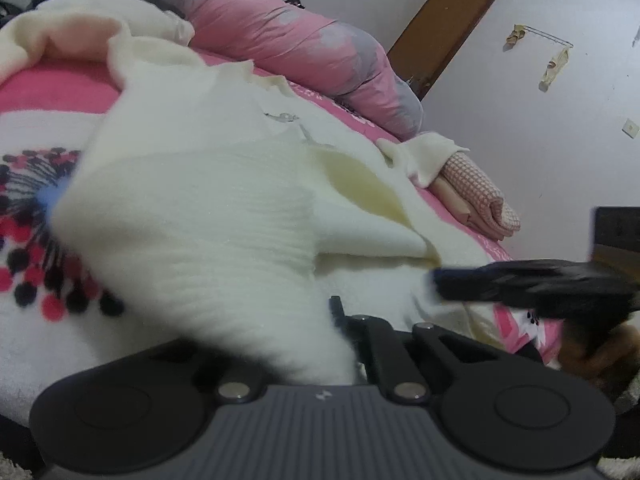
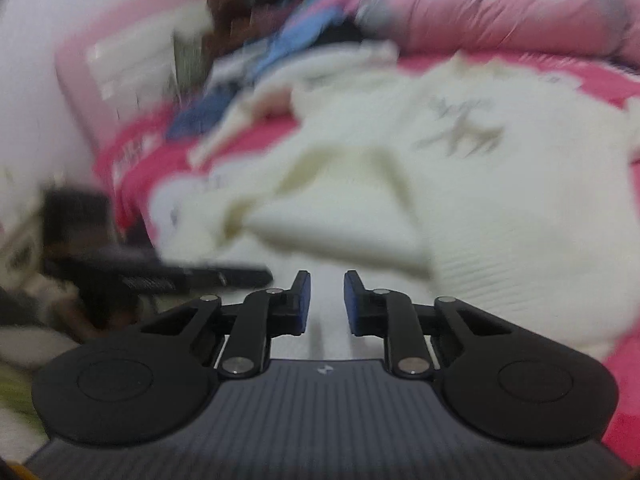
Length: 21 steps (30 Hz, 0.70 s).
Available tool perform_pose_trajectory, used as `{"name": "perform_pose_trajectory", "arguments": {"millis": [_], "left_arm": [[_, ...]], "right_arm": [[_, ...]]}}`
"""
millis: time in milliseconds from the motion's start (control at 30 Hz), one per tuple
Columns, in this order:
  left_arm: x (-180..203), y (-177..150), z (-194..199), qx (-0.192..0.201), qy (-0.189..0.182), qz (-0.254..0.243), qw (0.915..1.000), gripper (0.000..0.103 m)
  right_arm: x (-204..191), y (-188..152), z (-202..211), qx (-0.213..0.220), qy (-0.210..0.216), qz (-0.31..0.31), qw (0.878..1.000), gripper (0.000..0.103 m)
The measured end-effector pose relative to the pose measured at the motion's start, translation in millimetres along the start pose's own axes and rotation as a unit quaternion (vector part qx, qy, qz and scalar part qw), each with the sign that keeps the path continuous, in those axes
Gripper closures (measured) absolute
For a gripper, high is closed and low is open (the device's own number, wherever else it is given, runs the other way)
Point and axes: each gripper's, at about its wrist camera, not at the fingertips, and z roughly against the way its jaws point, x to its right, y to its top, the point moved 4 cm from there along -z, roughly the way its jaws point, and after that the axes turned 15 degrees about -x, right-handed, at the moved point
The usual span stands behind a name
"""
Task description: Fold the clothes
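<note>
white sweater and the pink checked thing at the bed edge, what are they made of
White sweater: looks like soft ribbed knit, perhaps wool or acrylic, with fine parallel ridges and a fuzzy matte surface. Pink checked cloth: seems a thin woven fabric, folded flat with crisp edges; the fibre cannot be told.

Cream sweater (image 1: 192,216) filling mid-frame, soft ribbed knit, fuzzy and matt, left gripper (image 1: 336,344) matt black plastic with shiny metal pivot pins, pink quilt (image 1: 288,36) upper centre, smooth cloth with slight sheen, door (image 1: 440,36) upper right, brown wood, right gripper (image 2: 325,300) matt black plastic, blue rubbery pads (image 2: 305,300)
</note>
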Motion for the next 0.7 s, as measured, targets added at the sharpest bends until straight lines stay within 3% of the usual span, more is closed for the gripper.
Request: {"name": "perform_pose_trajectory", "arguments": {"millis": [100,233,367,600,700], "left_arm": [[-0.7,-4.4,3.3,-0.007,-0.008,0.006,0.9999,0.100],[-2.9,-9.4,7.6,-0.021,-0.012,0.011,0.9996,0.100],[-4.3,-10.3,6.6,-0.028,-0.012,0.008,0.9995,0.101],[-10.9,-9.3,1.7,-0.042,-0.014,0.008,0.9990,0.099],[-12.0,-6.8,4.3,-0.049,-0.015,-0.002,0.9987,0.093]], "right_arm": [[5.7,7.6,-30.3,-0.011,-0.029,-0.020,0.999,0.094],[21.3,31.3,-37.0,0.033,-0.031,-0.069,0.997,0.095],[39.1,54.9,-48.9,0.060,-0.052,-0.091,0.993,0.103],[75.6,74.4,-58.2,0.082,-0.051,-0.133,0.986,0.103],[79.7,76.7,-58.1,0.074,-0.050,-0.132,0.987,0.101]]}}
